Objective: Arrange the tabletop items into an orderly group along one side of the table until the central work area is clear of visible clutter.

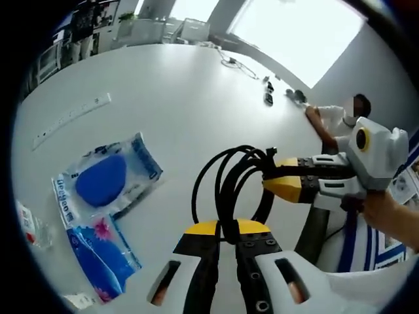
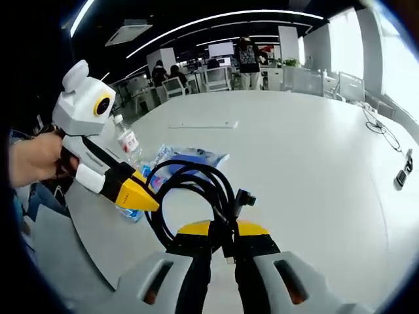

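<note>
Above the white worktop (image 1: pixel 183 98), both the left gripper (image 1: pixel 224 243) and the right gripper (image 2: pixel 222 243) are clamped on a coiled black cable (image 1: pixel 229 176), held aloft between them. Keeping the loops gathered while lowering it beside the blue packets (image 1: pixel 105 180) should leave a tidy group.

The black coiled cable (image 1: pixel 229 180) hangs above the white table (image 1: pixel 170 98), looped in several turns with a plug end (image 2: pixel 243 197) projecting from the bundle. Two blue-and-clear plastic packages (image 1: pixel 108 180) lie flat, touching each other, near the table edge. A clear water bottle (image 2: pixel 127 142) with a red label stands upright just beside them.
</note>
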`<act>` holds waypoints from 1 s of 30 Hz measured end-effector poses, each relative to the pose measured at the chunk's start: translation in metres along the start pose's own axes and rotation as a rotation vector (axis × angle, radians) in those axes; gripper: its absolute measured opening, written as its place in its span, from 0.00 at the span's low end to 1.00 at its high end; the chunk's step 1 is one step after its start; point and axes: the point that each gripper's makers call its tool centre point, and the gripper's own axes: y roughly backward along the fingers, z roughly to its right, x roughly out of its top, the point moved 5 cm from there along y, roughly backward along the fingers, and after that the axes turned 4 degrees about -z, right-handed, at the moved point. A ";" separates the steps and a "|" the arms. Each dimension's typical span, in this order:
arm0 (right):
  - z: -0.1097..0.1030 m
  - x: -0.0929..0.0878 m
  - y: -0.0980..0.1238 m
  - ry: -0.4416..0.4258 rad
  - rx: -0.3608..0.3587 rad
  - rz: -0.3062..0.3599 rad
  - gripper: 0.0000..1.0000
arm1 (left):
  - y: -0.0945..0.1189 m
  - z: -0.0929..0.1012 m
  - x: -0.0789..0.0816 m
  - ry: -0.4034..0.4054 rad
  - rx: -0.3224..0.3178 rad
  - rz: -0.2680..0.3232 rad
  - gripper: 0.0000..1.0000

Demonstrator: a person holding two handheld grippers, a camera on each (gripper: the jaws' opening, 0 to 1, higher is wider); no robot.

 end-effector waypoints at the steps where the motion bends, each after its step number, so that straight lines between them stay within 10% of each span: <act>1: 0.002 -0.001 -0.001 0.001 0.001 -0.004 0.09 | -0.003 0.000 0.000 0.006 -0.001 -0.001 0.03; 30: 0.037 -0.021 -0.044 -0.011 0.048 -0.107 0.09 | -0.054 -0.017 0.000 0.103 0.035 -0.037 0.03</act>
